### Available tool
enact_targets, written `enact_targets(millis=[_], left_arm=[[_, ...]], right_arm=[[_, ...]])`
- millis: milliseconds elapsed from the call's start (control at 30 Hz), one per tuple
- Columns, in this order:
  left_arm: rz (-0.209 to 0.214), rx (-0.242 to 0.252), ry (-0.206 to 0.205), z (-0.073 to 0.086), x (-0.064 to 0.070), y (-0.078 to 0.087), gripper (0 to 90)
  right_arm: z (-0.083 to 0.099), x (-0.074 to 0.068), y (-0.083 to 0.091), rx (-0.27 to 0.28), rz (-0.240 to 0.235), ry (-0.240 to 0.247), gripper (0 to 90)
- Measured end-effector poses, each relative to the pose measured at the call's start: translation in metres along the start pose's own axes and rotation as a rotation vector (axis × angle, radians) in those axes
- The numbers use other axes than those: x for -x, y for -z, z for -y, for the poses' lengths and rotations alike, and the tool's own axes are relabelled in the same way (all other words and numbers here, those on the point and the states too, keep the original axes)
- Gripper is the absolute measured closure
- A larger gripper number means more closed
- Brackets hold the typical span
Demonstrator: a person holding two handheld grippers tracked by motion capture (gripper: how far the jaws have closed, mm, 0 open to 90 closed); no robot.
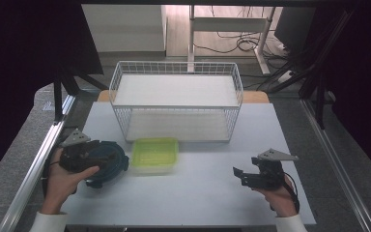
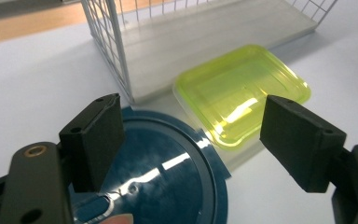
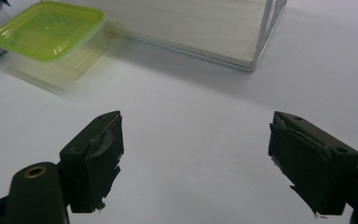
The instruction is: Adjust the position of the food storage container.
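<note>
Over blue round lid [image 2: 168,172] – left gripper [image 2: 191,140] jaws wide, gripping nothing; green container [image 1: 154,154] just beside. Right gripper [image 3: 196,158] – wide too, above bare table [image 3: 191,116].

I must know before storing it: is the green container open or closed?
Closed. The green container has its lid seated flat on its rim, resting on the table.

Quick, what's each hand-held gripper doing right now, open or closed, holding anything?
Left hand-held gripper: open, holding nothing, above the blue round lid.
Right hand-held gripper: open, holding nothing.
</note>
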State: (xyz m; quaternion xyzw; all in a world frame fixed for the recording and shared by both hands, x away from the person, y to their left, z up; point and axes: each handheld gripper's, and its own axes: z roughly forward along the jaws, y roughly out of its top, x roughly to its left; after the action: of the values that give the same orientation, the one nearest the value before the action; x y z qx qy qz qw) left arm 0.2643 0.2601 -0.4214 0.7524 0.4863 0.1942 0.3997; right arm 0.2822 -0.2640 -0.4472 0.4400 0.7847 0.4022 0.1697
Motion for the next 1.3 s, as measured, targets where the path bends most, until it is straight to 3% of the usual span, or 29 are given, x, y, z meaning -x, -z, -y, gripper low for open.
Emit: enact_targets(millis=[167,233,500,667,933,1100,1300], left_arm=[[-0.04,-0.023,-0.004,-0.011,-0.013,0.0,21.8],[-0.059,-0.031,0.001,-0.018,-0.026,-0.002,22.8],[-0.076,-0.069,-0.002,-0.027,-0.054,-0.017,27.8],[-0.114,-0.127,0.04,-0.032,-0.083,-0.037,46.7],[-0.104,-0.234,0.044,-0.032,-0.112,-0.059,81.6],[-0.109,-0.294,0.04,-0.031,-0.12,-0.071,88.9],[-0.113,-0.361,-0.023,-0.03,-0.122,-0.082,89.7]], right_arm=[[-0.002,0.0,0.003,0.009,-0.004,0.002,17.7],[-0.002,-0.001,0.004,0.01,-0.001,0.003,17.6],[-0.001,0.0,0.003,0.003,0.009,-0.003,17.7],[0.001,0.002,0.002,-0.004,0.016,-0.012,17.7],[0.002,0.005,0.001,-0.002,0.026,-0.025,17.7],[0.002,0.004,0.0,-0.007,0.025,-0.023,17.7],[0.003,0.002,-0.003,-0.017,0.023,-0.018,17.7]])
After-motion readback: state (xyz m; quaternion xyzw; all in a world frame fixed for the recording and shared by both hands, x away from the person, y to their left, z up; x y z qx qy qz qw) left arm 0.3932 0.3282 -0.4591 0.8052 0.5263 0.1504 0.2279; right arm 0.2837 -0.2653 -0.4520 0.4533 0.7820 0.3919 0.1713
